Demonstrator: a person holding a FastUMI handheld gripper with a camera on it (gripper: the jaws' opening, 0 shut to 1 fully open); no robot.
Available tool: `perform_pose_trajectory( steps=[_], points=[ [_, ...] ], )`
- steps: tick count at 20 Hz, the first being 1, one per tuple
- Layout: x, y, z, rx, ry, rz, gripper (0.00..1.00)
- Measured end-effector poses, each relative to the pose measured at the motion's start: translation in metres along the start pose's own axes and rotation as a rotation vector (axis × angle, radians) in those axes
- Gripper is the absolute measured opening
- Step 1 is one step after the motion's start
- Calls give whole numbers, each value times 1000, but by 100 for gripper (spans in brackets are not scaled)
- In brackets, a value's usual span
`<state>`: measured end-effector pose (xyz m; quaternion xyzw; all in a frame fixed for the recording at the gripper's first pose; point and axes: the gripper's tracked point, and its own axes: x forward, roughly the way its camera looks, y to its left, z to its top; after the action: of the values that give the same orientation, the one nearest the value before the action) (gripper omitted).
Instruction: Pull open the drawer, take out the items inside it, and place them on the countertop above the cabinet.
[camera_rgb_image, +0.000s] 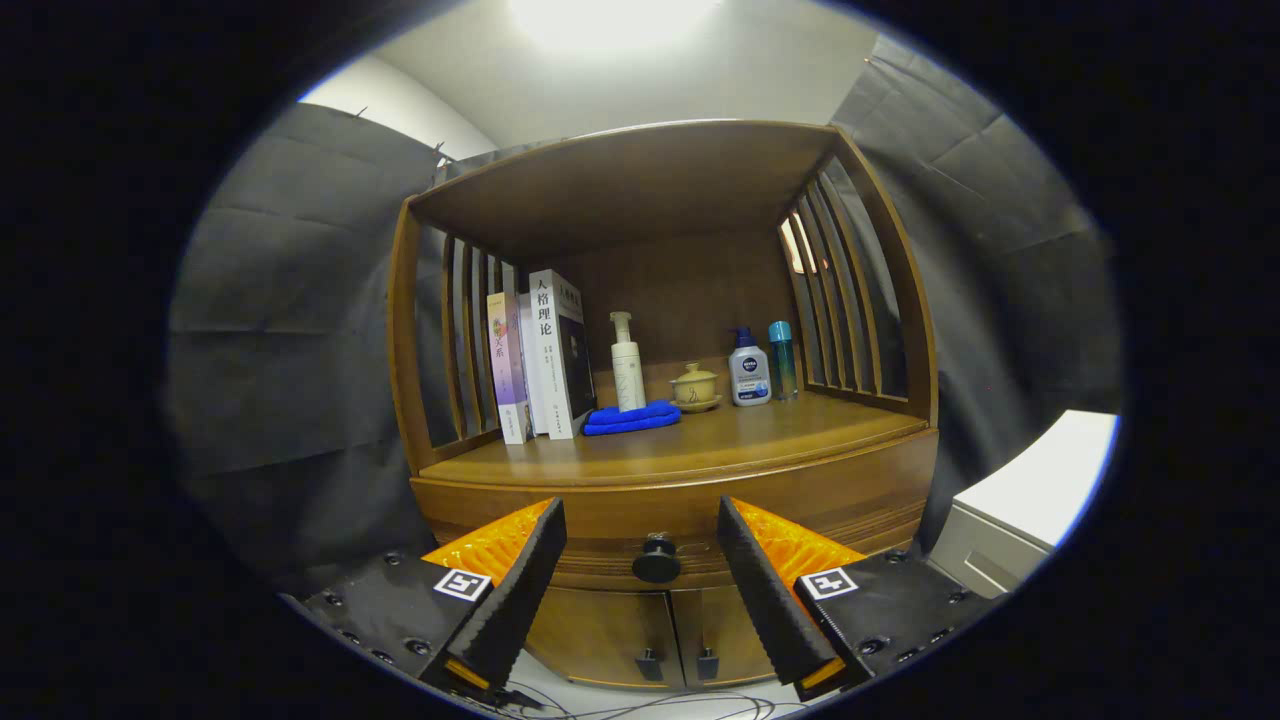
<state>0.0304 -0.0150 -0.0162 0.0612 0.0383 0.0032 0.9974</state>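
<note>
- Gripper (640, 590) is pointing level at the cabinet front, its fingers spread wide and gripping nothing.
- Sitting in the gap between the two fingers, slightly beyond their tips, is the round dark knob (656, 560); it is lying almost dead centre between them, so the approach looks like a straight push forward with little sideways correction.
- Neither finger is touching the knob; clear wood is showing on each side of it.
- That knob is sitting on the drawer (620, 525), a curved wooden band running side to side just under the countertop (700, 440); its long axis is lying across the line of the fingers, so the pull should come straight back toward the camera.
- Drawer is looking fully closed, its face flush with the cabinet; whatever is inside is hidden.
- Below the drawer two small doors (680, 625) with dark handles are meeting at the middle, under the knob.
- Countertop above is already carrying books (540, 355) on the left, a blue cloth (630, 418), a white pump bottle (627, 365), a lidded cup (694, 385) and two bottles (760, 368) on the right; bare wood is showing along the front edge, which seems the likely spot for placing things.
- Judging by all this, the task is only beginning: closing on the knob comes next.
</note>
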Motion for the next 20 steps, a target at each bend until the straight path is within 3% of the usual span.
perform_pose_trajectory(
  steps=[7, 12, 20],
  points=[
    [44, -4, -17, 14, 57, -47, 97],
    [48, 2, -55, -29, 133, -40, 98],
    [56, -6, -72, -35, 183, -50, 94]
  ],
)
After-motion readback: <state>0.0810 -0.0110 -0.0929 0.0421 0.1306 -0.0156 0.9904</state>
